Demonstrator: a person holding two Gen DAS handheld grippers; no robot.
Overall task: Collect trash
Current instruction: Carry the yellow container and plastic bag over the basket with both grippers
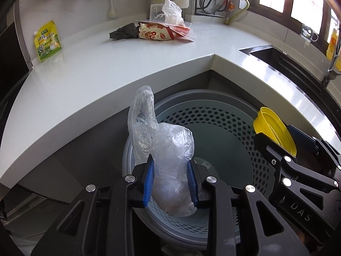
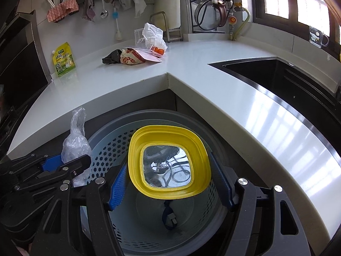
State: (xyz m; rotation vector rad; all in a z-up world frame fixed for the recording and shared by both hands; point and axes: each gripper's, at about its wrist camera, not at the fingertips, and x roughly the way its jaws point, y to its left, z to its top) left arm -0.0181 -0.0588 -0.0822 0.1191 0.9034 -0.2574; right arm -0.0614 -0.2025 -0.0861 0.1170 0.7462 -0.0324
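The left claw [image 1: 170, 181] has its blue pads pressed into a crumpled clear plastic bag [image 1: 168, 160], and the right claw [image 2: 170, 183], just beside it, is clamped wide across a yellow lid with a clear window [image 2: 168, 162]; both hang over the mouth of the perforated grey bin [image 1: 234, 128] that sits directly below them on the floor. To my eye the drop is the step in hand, and doing it well looks simple enough: each piece should be well inside the rim before the jaws part, since the bag's tall loose tail leans toward the left claw's far-left side and could snag the rim or float out, being so light. The lid is stiffer and heavier, so it ought to fall straight. Letting go one at a time would keep them from knocking together. Beyond both claws the pale L-shaped countertop [image 1: 85, 70] wraps around the corner, glossy and mostly bare. Farther ahead on it lies more litter: a printed snack wrapper [image 1: 155, 33], a dark rag [image 1: 123, 33] touching it, a white crumpled bag [image 1: 172, 10] behind. Off to the far left a green-yellow pouch [image 1: 48, 41] leans on the wall; to the right, a dark sink [image 2: 287, 79] under windows.
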